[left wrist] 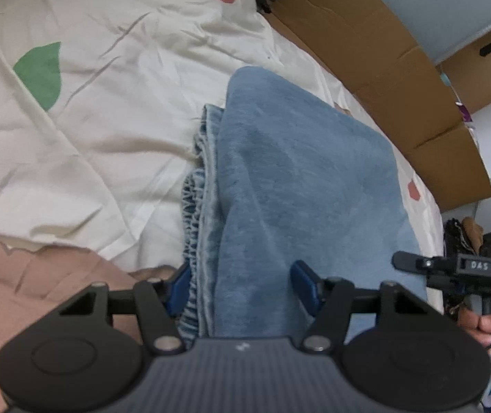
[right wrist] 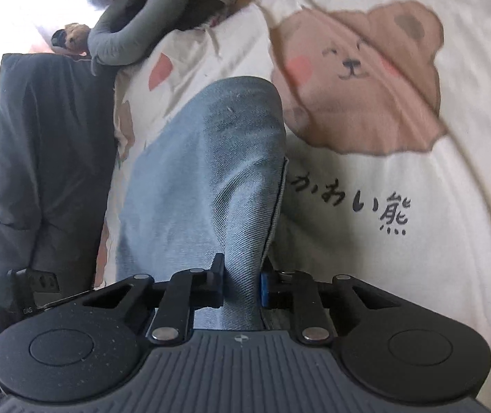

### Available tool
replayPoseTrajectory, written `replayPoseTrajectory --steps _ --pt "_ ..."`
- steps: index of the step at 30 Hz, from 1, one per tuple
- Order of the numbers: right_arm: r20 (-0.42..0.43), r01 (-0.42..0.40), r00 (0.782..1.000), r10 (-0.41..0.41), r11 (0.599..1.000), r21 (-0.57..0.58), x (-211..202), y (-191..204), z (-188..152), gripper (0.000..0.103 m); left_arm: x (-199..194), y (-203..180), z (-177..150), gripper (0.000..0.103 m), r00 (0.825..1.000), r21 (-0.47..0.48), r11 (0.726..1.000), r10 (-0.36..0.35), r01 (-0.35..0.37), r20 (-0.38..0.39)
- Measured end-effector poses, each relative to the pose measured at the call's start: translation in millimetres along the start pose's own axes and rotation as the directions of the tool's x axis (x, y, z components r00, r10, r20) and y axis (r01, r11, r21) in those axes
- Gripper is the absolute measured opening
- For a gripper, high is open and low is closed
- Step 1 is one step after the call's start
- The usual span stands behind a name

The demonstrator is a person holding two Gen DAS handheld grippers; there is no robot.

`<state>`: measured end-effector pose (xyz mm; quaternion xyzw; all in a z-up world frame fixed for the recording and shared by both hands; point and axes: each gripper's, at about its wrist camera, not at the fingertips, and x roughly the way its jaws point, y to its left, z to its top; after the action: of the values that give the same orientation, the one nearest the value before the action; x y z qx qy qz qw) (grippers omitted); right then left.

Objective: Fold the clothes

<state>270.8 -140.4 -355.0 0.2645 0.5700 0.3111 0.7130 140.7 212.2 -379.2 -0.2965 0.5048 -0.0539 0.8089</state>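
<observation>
One pair of jeans (left wrist: 297, 179), two grippers (left wrist: 242, 285).

Left wrist view: looking steeply down along the fingers (left wrist: 183, 284), close over folded jeans (left wrist: 297, 179) on the bed (left wrist: 107, 120), cardboard (left wrist: 383, 69) beyond. Right wrist view: same close downward angle over the jeans (right wrist: 204, 179), toward a bear print (right wrist: 365, 79). Shared by both: jeans and bed.
</observation>
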Motion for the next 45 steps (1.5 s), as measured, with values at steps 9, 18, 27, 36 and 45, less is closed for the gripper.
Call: replayPoseTrajectory --steps 9,18,27,36,45 --pt "0.051 0.061 0.997 -0.061 0.998 0.007 -45 0 4 0.018 22 -27 -3 0.064 0.997 0.020 0.997 -0.077 0.077 -0.029" --pt "0.131 0.126 0.982 -0.133 0.990 0.067 -99 -37 7 0.017 62 -77 -6 0.064 0.984 0.084 0.985 -0.143 0.152 -0.103" --pt "0.168 0.203 0.959 -0.227 0.968 0.145 -133 -77 -1 0.018 87 -113 -12 0.062 0.976 0.150 0.971 -0.164 0.186 -0.145" --pt "0.169 0.343 0.914 -0.368 0.925 0.162 -142 -90 -6 0.025 68 -117 -3 0.055 0.982 0.163 0.973 -0.147 0.165 -0.118" --pt "0.242 0.393 0.886 -0.395 0.918 0.061 -152 -63 4 0.026 49 -150 24 0.044 0.994 0.313 0.943 -0.107 0.110 -0.029"
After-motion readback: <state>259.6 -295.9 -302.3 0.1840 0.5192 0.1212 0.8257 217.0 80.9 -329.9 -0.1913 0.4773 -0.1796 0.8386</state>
